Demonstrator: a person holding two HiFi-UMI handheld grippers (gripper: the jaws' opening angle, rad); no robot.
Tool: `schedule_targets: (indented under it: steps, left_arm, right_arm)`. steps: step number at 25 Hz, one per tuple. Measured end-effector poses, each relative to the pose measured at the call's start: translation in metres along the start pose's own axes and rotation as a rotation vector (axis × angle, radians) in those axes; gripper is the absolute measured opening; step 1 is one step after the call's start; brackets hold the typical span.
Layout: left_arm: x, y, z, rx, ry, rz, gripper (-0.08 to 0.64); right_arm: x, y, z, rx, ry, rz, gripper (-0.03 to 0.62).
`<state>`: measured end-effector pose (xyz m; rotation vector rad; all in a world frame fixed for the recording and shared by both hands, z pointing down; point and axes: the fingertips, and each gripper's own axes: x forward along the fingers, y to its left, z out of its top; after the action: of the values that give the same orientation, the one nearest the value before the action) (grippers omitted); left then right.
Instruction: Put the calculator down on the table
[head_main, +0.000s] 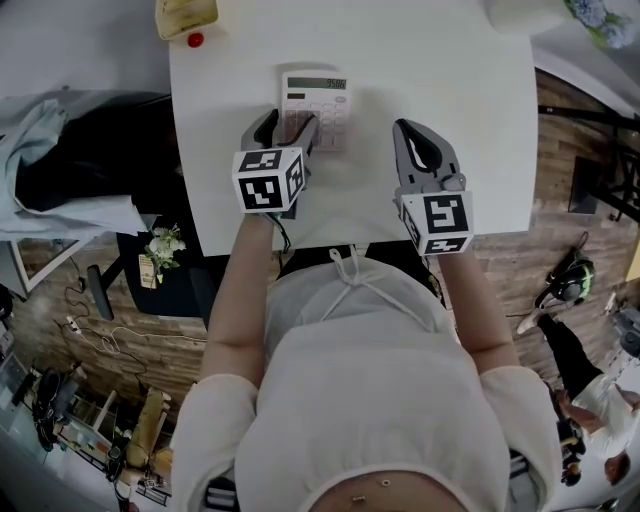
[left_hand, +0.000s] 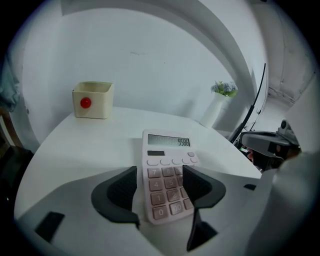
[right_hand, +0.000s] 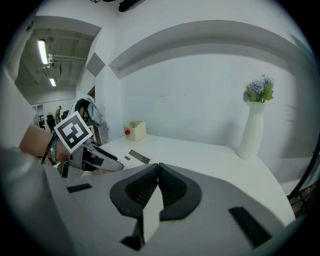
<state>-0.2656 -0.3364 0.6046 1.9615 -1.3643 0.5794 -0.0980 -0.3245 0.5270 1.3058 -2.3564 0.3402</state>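
Note:
The pale pink calculator (head_main: 316, 105) lies flat on the white table (head_main: 450, 70), its display lit and facing up. My left gripper (head_main: 288, 125) stands over its near end with the jaws wide, one on each side of the keypad. In the left gripper view the calculator (left_hand: 167, 175) rests between the dark pads; a gap shows beside the left pad and the right one overlaps the edge. My right gripper (head_main: 418, 130) hovers to the right, apart from the calculator. In its own view the right gripper (right_hand: 158, 170) is shut with nothing in it, and the calculator (right_hand: 136, 156) shows at left.
A cream box with a red button (head_main: 187, 17) sits at the table's far left corner. A white vase of flowers (right_hand: 252, 130) stands at the far right. The table's near edge runs just below both grippers, against the person's body.

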Motion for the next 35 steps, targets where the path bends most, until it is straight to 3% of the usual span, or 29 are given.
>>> schedule_targets:
  steps: [5, 7, 12, 18, 25, 29, 35]
  left_arm:
    - [-0.019, -0.003, 0.015, 0.054, -0.043, -0.022, 0.289]
    - [-0.033, -0.011, 0.028, 0.103, -0.082, -0.022, 0.255]
    - [-0.081, -0.025, 0.071, 0.210, -0.268, -0.001, 0.102]
    - [-0.140, -0.033, 0.118, 0.283, -0.459, 0.015, 0.051]
    - [-0.214, -0.064, 0.159, 0.383, -0.646, -0.026, 0.019]
    - [-0.250, -0.075, 0.171, 0.398, -0.731, -0.041, 0.018]
    - [-0.272, -0.078, 0.171, 0.350, -0.766, -0.076, 0.018]
  right_arm:
    - [-0.002, 0.000, 0.011, -0.010, -0.017, -0.009, 0.006]
    - [-0.006, -0.001, 0.020, -0.019, -0.036, -0.012, 0.006]
    - [-0.021, 0.000, 0.047, -0.035, -0.101, -0.019, 0.006]
    - [-0.040, 0.002, 0.082, -0.060, -0.193, -0.032, 0.006]
    - [-0.073, 0.000, 0.126, -0.101, -0.312, -0.039, 0.006]
    - [-0.093, 0.003, 0.145, -0.126, -0.370, -0.048, 0.005]
    - [-0.115, 0.010, 0.162, -0.144, -0.432, -0.057, 0.003]
